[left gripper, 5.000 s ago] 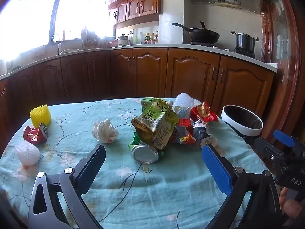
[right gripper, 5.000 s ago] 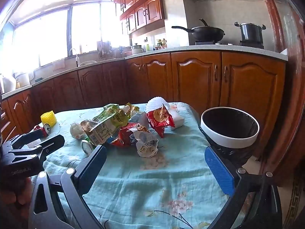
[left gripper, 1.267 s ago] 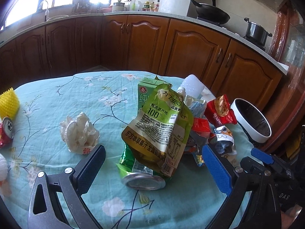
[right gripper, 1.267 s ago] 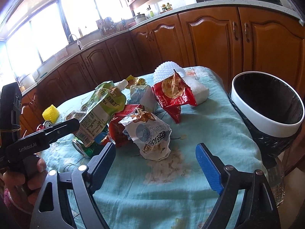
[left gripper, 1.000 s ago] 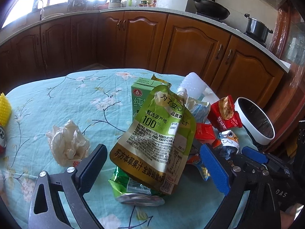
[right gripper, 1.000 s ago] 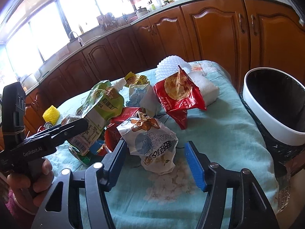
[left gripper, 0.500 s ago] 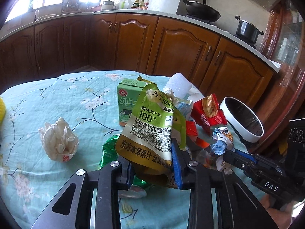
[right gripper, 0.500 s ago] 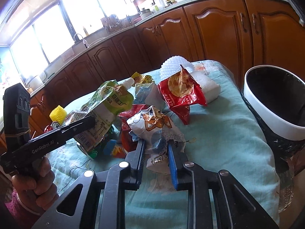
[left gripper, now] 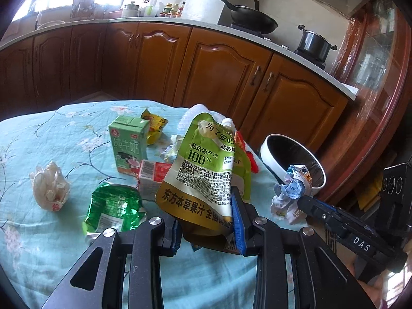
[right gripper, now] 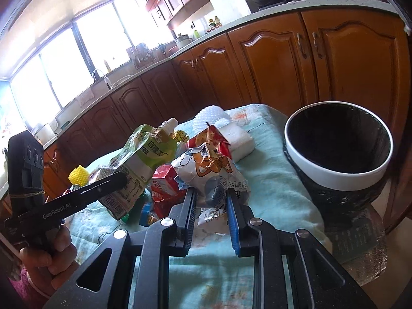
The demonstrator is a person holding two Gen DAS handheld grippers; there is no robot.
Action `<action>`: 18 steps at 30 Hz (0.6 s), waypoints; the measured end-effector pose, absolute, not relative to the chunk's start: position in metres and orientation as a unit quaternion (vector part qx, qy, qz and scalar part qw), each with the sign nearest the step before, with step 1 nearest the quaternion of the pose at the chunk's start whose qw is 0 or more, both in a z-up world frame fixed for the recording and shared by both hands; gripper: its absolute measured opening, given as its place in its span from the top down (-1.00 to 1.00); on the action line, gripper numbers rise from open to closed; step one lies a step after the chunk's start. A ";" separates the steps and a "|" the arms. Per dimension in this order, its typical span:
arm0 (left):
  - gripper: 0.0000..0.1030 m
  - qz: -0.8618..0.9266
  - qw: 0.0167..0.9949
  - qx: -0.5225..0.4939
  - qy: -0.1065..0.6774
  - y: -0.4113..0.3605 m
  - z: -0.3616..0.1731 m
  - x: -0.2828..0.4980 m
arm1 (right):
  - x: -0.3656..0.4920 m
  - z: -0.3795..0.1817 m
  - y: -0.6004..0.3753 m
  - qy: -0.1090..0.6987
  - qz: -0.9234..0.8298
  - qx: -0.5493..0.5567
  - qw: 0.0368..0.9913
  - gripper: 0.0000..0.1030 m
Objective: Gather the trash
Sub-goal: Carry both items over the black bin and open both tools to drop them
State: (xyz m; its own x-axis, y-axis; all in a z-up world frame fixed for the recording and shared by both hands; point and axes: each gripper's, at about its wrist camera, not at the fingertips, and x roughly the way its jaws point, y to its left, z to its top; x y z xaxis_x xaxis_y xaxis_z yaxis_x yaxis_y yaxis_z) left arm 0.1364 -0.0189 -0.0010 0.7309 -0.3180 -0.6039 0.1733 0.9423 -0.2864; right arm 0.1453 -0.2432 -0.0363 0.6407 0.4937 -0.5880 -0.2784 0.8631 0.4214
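My left gripper (left gripper: 206,221) is shut on a green and gold juice pouch (left gripper: 203,175) and holds it above the table. My right gripper (right gripper: 209,213) is shut on a crumpled white snack bag with a cartoon cat (right gripper: 211,177), lifted off the cloth; it also shows in the left wrist view (left gripper: 291,193). The white-rimmed trash bin with a black liner (right gripper: 340,164) stands off the table's right edge, close to the right gripper; it also shows in the left wrist view (left gripper: 273,154).
On the teal flowered tablecloth (left gripper: 64,134) lie a green milk carton (left gripper: 127,144), a crushed green can (left gripper: 113,206), a crumpled tissue (left gripper: 50,188), a red box (right gripper: 164,182), a red snack bag (right gripper: 213,135), white foam pieces (right gripper: 238,136) and a yellow foam net (right gripper: 78,173). Kitchen cabinets stand behind.
Both grippers closed on their items and lifted them. The pouch has risen off the can, uncovering the crushed can and red box. The snack bag moved towards the bin.
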 end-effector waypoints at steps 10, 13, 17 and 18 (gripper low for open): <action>0.41 -0.194 0.925 -0.050 0.324 -0.079 0.009 0.156 | 0.148 -0.031 -0.303 0.348 0.163 0.173 0.907 0.55; 0.41 -0.205 0.924 -0.037 0.322 -0.097 0.007 0.168 | 0.152 -0.033 -0.320 0.348 0.146 0.179 0.909 0.55; 0.41 -0.217 0.921 -0.025 0.324 -0.117 0.003 0.186 | 0.160 -0.035 -0.342 0.349 0.127 0.186 0.910 0.55; 0.41 -0.220 0.920 -0.023 0.325 -0.123 0.001 0.192 | 0.164 -0.035 -0.347 0.349 0.123 0.188 0.910 0.55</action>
